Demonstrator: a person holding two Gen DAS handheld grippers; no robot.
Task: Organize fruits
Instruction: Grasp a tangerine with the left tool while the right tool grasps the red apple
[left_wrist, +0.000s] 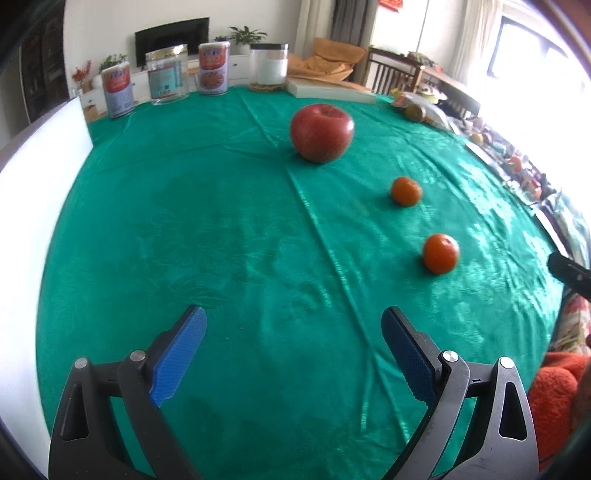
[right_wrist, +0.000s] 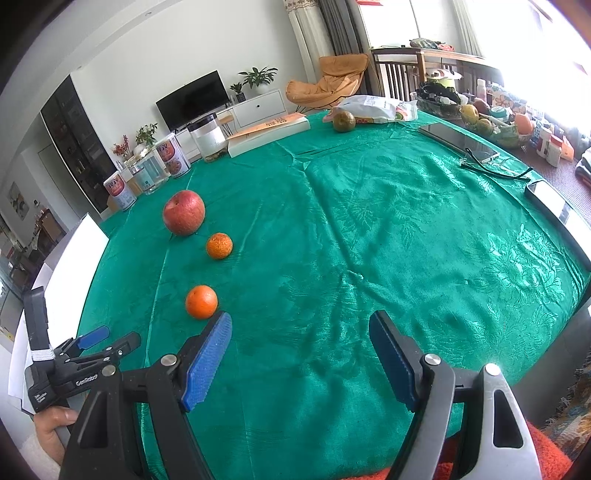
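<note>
Green patterned cloth (right_wrist: 369, 221) covers the table, with a red apple (right_wrist: 183, 212) toward its left edge and two mandarins in a loose line running back toward the near edge: the farther mandarin (right_wrist: 219, 245) just beside the apple, the nearer mandarin (right_wrist: 201, 301) close ahead of the right gripper (right_wrist: 299, 334). Both that claw and the left gripper (left_wrist: 293, 325) stand spread and empty. The round fruit could likely roll across the slick, creased cloth if a finger nudges it off-centre
</note>
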